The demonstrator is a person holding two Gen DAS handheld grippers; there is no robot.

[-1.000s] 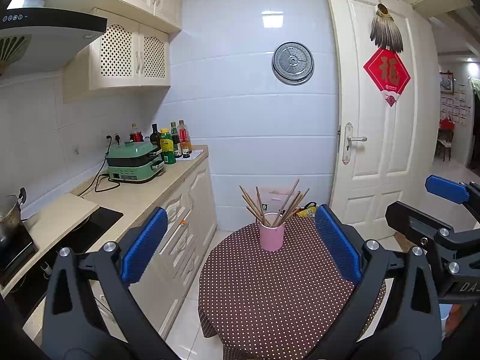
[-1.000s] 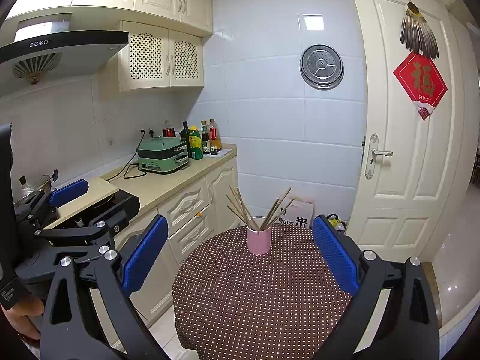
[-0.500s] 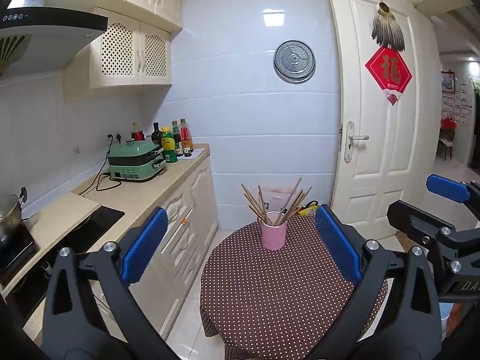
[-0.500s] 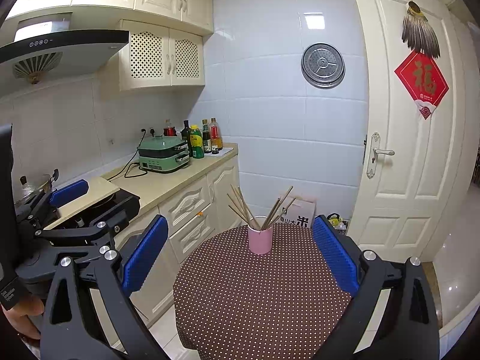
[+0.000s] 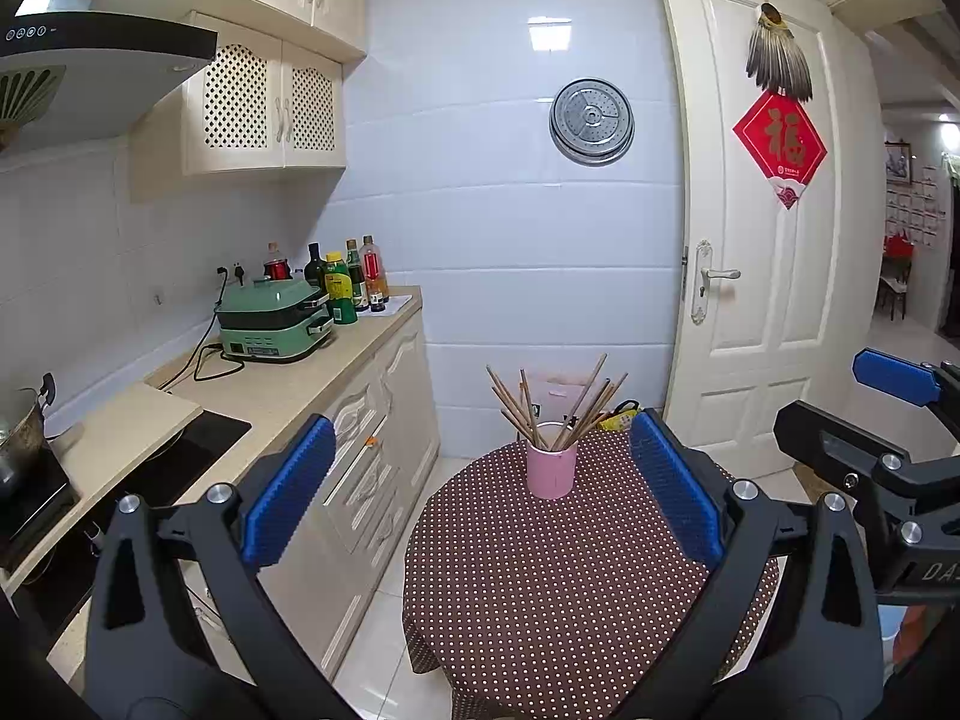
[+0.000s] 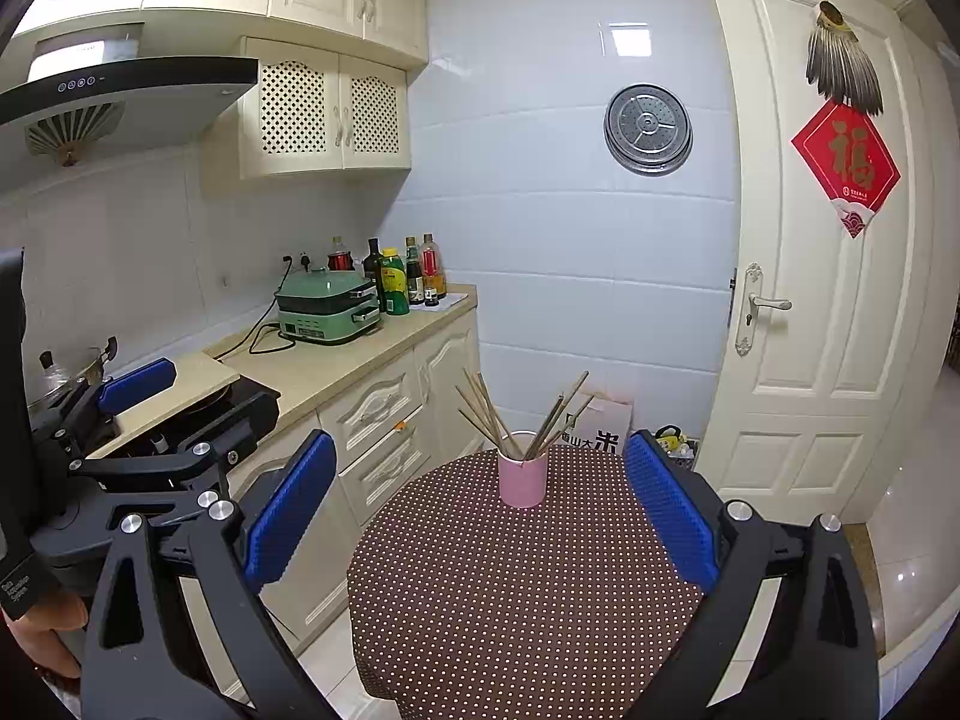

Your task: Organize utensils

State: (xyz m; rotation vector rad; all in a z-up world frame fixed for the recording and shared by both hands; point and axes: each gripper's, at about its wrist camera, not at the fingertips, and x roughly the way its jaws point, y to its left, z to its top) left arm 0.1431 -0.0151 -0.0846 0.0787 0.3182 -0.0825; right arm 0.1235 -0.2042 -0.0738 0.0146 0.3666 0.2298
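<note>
Holding both tools off the work, nothing gripped. My left gripper (image 5: 477, 492) has its blue pads (image 5: 288, 489) spread wide with only air between them; my right gripper (image 6: 474, 504) is the same, pads (image 6: 672, 510) wide apart and empty. In the left view the right tool sits off to the right edge, well apart from mine.

Below and ahead: a small round table (image 5: 540, 588) under a brown dotted cloth. Its top looks bare apart from one item. No loose utensils show on the cloth in either view.

Far side of the table: a pink cup (image 5: 551, 469), upright, near the back rim. A bundle of chopsticks (image 5: 561, 405) stands in it, fanned out left and right, tips well above the lip.

Progress, my reading: every chopstick I can see is already in the cup, so the gathering part looks done or nearly so. What may remain is straightening the splayed sticks. I cannot tell whether more utensils lie out of frame.

Room: the tabletop between me and the cup is open for a straight approach. The cup sits close to the far edge, so a push forward risks tipping it off. Left, the counter (image 5: 288, 378) and drawers stand near the table. Behind, a tiled wall; right, a white door (image 5: 762, 276), with open floor that side.
</note>
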